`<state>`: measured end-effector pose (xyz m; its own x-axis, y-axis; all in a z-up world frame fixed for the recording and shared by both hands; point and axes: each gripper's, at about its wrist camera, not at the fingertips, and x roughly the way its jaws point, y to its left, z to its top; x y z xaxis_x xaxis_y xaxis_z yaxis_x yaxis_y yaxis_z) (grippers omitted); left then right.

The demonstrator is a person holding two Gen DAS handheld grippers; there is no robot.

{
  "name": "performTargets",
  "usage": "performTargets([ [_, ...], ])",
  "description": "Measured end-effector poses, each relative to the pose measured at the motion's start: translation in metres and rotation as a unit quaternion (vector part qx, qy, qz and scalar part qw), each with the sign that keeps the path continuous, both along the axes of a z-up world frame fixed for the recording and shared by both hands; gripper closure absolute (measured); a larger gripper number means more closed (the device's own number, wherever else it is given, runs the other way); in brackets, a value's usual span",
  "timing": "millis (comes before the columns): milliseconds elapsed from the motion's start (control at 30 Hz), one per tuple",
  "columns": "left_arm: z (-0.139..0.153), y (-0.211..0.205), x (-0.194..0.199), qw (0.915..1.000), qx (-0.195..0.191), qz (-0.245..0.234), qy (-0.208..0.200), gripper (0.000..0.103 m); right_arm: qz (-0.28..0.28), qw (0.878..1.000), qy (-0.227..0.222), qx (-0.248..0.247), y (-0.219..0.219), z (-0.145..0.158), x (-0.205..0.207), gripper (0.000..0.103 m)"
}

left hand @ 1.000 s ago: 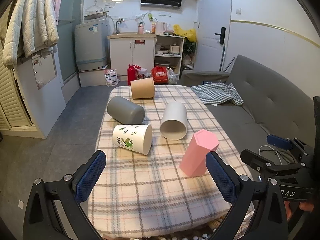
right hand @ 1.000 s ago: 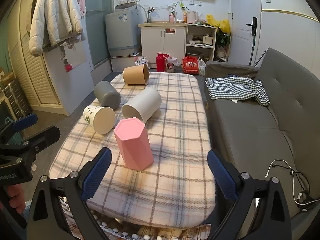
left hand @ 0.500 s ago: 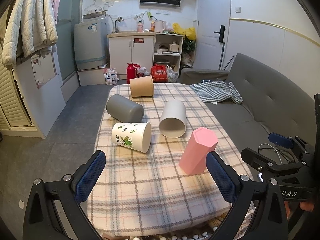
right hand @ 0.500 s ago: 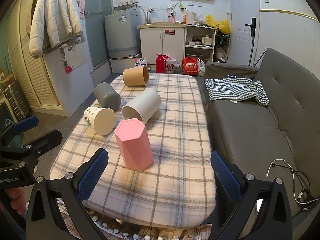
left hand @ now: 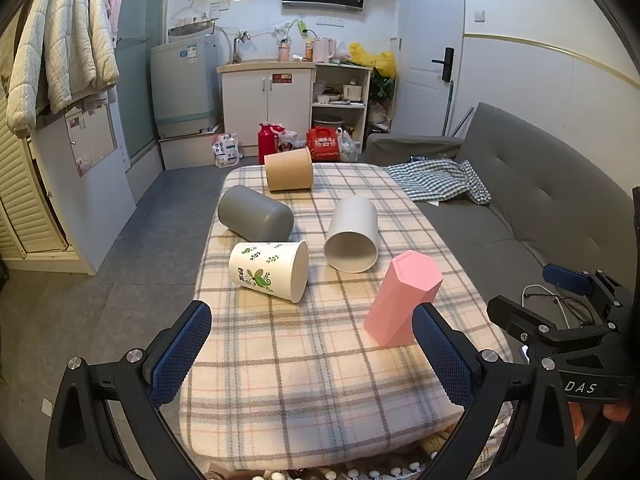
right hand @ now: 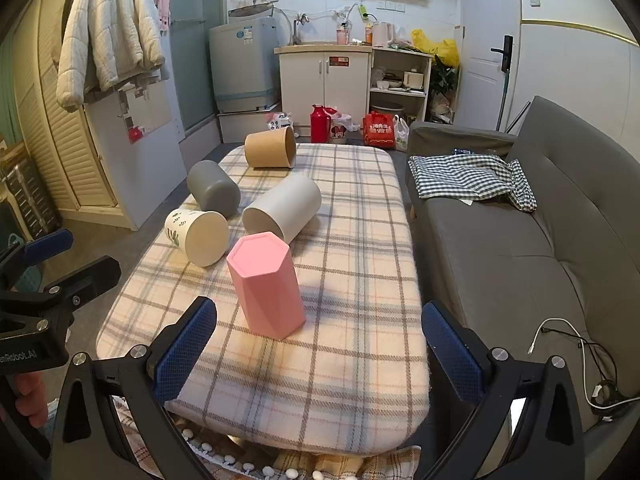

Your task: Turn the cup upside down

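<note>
- The left gripper (left hand: pixel 312 352) is held before the near edge of the table (left hand: pixel 320 392), and its two blue padded fingers (left hand: pixel 180 352) stand wide apart with nothing between them
- The right gripper (right hand: pixel 316 352) is also before the near edge, its jaws spread wide and empty; in the left wrist view it appears at the right side (left hand: pixel 560 320)
- The pink cup (right hand: pixel 266 284), with six flat sides, stands on the plaid cloth near the near edge of the table, with its closed end up and its mouth down on the cloth
- In the left wrist view the pink cup (left hand: pixel 402 296) is close to the right edge of the table and touches no gripper
- The white cup with green leaves (left hand: pixel 270 270) lies on its side near the left edge, its mouth turned toward the pink cup
- The plain white cup (left hand: pixel 352 234) lies on its side in the middle of the table, its open mouth toward the near edge
- The grey cup (left hand: pixel 256 213) lies on its side at the left edge, just behind the leaf cup; I cannot tell if they touch
- The brown cup (left hand: pixel 289 170) lies on its side at the far edge of the table
- A grey sofa (right hand: pixel 520 240) stands along the right edge of the table, with a checked cloth (right hand: pixel 472 178) on it
</note>
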<state>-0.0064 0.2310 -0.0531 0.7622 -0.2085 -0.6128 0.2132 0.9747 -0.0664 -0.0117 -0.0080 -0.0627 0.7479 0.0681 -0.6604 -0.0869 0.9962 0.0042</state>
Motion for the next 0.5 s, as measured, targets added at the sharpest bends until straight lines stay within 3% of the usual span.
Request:
performTargets([
  [500,-0.0001,-0.0002,0.0003,1.0,0.0,0.0,0.0,0.0,0.002,1.0,-0.001,-0.001,0.0026,-0.0005,0.0001,0.0],
])
